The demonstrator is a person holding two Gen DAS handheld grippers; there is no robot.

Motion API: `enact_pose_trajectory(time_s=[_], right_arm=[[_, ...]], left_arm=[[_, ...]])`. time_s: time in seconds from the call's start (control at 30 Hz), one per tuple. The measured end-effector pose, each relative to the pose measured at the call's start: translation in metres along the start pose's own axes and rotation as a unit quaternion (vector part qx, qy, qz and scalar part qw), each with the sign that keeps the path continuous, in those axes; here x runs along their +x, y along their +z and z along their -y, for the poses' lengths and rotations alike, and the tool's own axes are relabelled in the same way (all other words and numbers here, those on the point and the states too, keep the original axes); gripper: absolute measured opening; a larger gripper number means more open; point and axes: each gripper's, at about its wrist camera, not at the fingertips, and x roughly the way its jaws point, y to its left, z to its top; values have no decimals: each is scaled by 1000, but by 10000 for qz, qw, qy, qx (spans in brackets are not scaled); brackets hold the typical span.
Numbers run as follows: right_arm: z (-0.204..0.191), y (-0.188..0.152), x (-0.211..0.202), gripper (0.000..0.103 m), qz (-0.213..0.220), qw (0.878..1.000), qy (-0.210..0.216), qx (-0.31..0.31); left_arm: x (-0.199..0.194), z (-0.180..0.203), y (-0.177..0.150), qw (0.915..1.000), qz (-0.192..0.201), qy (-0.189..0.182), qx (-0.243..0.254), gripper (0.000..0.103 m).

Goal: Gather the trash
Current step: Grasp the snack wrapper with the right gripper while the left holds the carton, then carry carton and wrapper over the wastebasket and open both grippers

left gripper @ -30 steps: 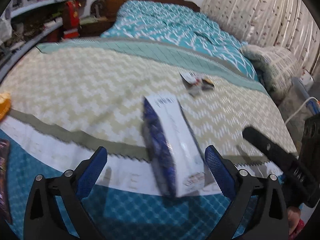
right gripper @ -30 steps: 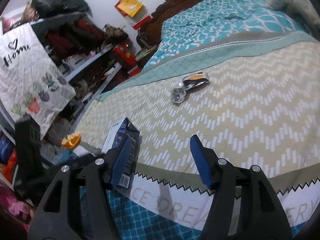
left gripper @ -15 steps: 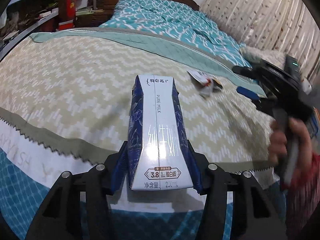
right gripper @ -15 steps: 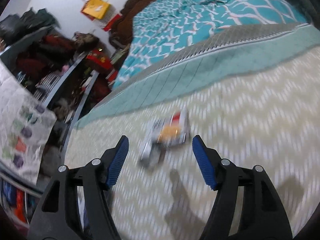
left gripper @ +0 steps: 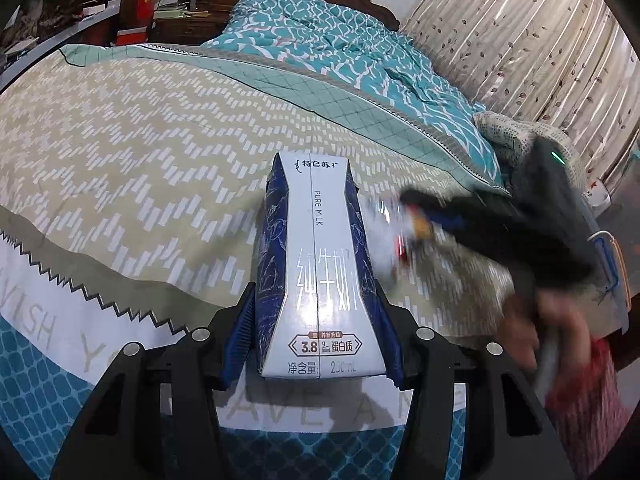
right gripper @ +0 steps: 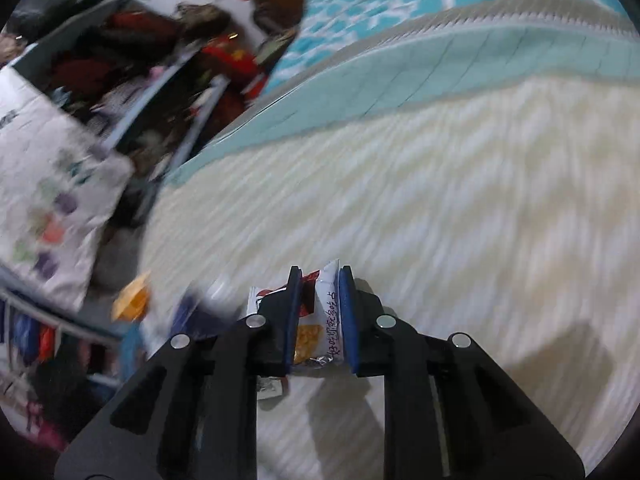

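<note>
A blue and white milk carton [left gripper: 320, 264] lies lengthwise between the pads of my left gripper [left gripper: 316, 312], which is shut on its sides just above the chevron bedspread [left gripper: 120, 152]. In the right wrist view my right gripper [right gripper: 319, 280] has its jaws closing on a crumpled snack wrapper [right gripper: 320, 332], and the blue pads [right gripper: 346, 312] press it from both sides. In the left wrist view that right gripper [left gripper: 424, 220] is blurred to the right of the carton, held by a hand [left gripper: 552, 320], with the wrapper [left gripper: 390, 232] at its tips.
A folded teal quilt [left gripper: 360, 44] and a pillow [left gripper: 508, 132] lie at the head of the bed, with a curtain [left gripper: 540, 32] behind. Cluttered shelves [right gripper: 132, 60] and a printed white bag [right gripper: 48, 192] stand beside the bed. An orange scrap [right gripper: 134, 300] lies near the bed's edge.
My left gripper closed on the milk carton and has held it since. My right gripper travelled across the bed to the snack wrapper and closed around it.
</note>
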Motion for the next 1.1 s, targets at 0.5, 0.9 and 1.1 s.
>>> enact_pose_trajectory(time_s=[0.5,0.9,1.1], right_arm=[[-6,-51,-49,73,381,9988,301,110],[-14,-40,-19,13,264,9988,383,145],[35,-64,-113,12,1064,9932,13,466]], left_arm=[[-2,0,-2,10000,3,50,34,51],[-3,5,-2,9999,-3,50,120,50],[-6,54,-9,9974,-155,-411,574,50]])
